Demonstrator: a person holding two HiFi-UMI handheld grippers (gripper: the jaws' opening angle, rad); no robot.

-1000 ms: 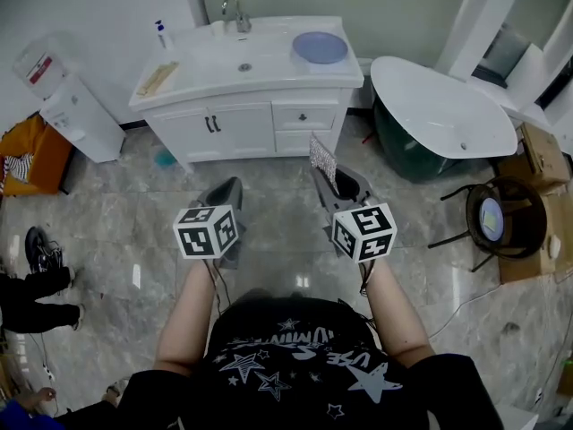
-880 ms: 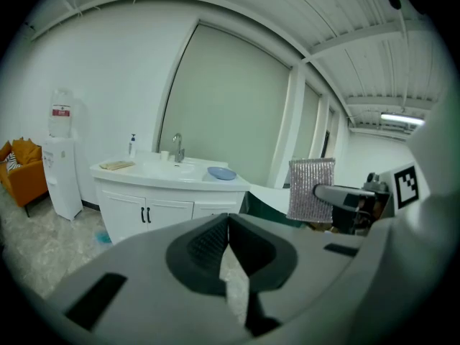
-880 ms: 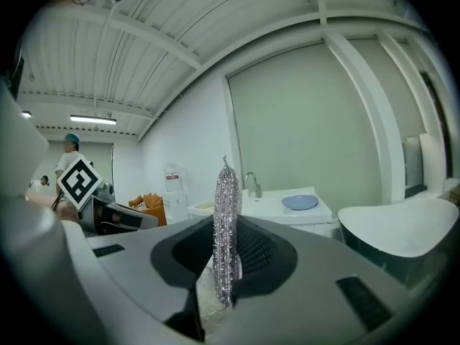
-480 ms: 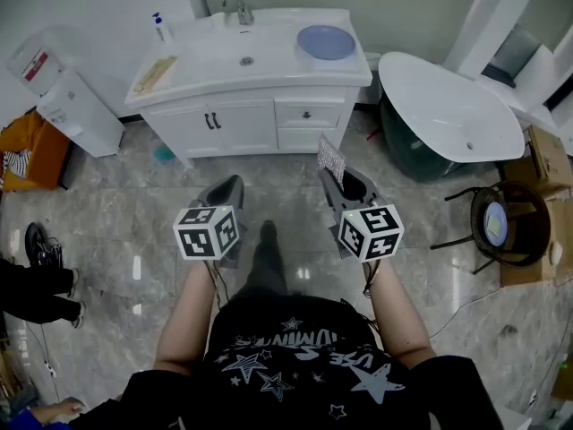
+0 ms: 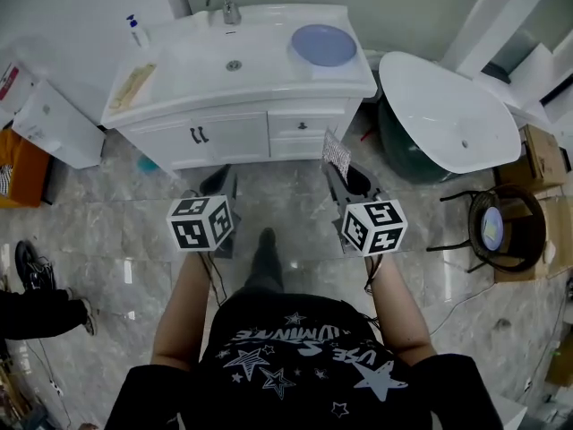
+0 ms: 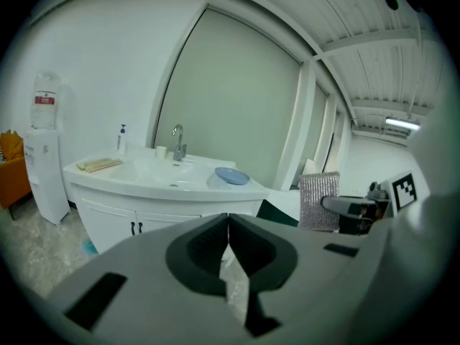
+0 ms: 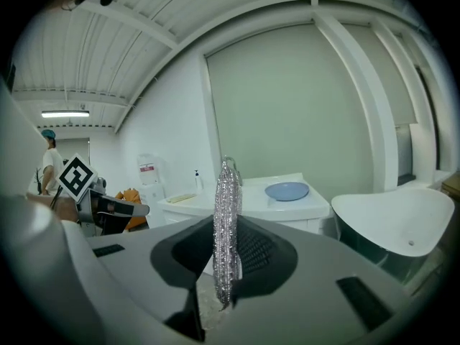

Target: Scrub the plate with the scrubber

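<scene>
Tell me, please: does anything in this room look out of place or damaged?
The white bathtub right of the vanity seems to lean, its dark underside showing, as if not installed. The blue plate lies flat by the basin; nothing looks spilled.

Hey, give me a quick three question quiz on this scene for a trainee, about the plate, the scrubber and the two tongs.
1. True or false: the blue plate lies inside the sink basin.
2. Which tongs hold the silver scrubber? A) left tongs B) right tongs C) neither
3. Fill in: the left tongs are shut and ____.
Key: 1 false, it sits on the countertop beside the basin; 2 B; 3 empty.
</scene>
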